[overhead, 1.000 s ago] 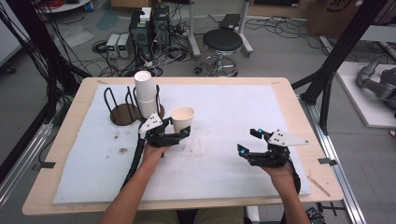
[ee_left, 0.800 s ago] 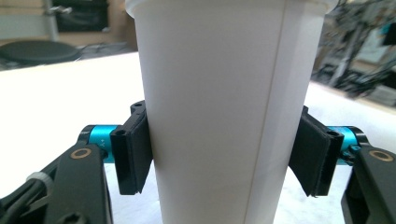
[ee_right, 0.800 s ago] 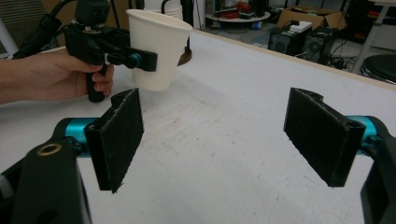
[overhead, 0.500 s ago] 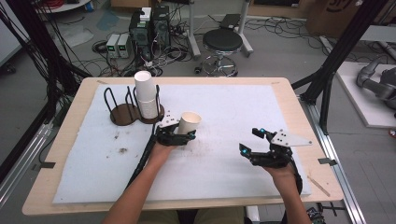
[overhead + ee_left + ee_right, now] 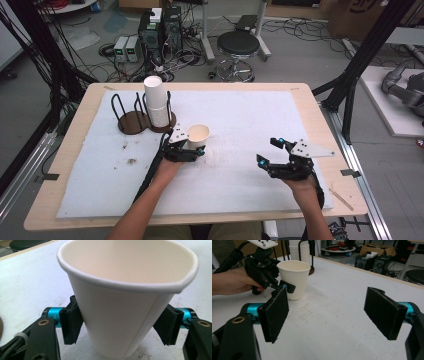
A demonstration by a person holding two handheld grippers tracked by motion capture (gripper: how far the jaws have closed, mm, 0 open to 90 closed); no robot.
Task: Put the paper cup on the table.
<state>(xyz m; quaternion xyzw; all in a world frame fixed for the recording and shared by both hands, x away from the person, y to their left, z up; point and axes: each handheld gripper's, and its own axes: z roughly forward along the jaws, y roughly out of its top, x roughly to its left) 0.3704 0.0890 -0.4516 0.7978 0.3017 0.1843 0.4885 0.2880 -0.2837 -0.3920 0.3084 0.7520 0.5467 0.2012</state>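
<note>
One paper cup (image 5: 125,302) stands upright on the white mat (image 5: 260,115), clamped low on its sides between the pads of the left gripper (image 5: 192,150), just in front of the wire rack (image 5: 131,112). That rack, at the mat's far left, holds a nested stack of cups (image 5: 156,100) upside down in one of its two bays; the other bay looks bare. The gripped cup is empty, its pale inside plain to see. Off to the right, well apart, the right gripper (image 5: 272,152) hovers over the mat with its jaws spread wide and nothing between them. By the look of it, the cup is being placed; the next move calls for the pads to let go without tipping it.
</note>
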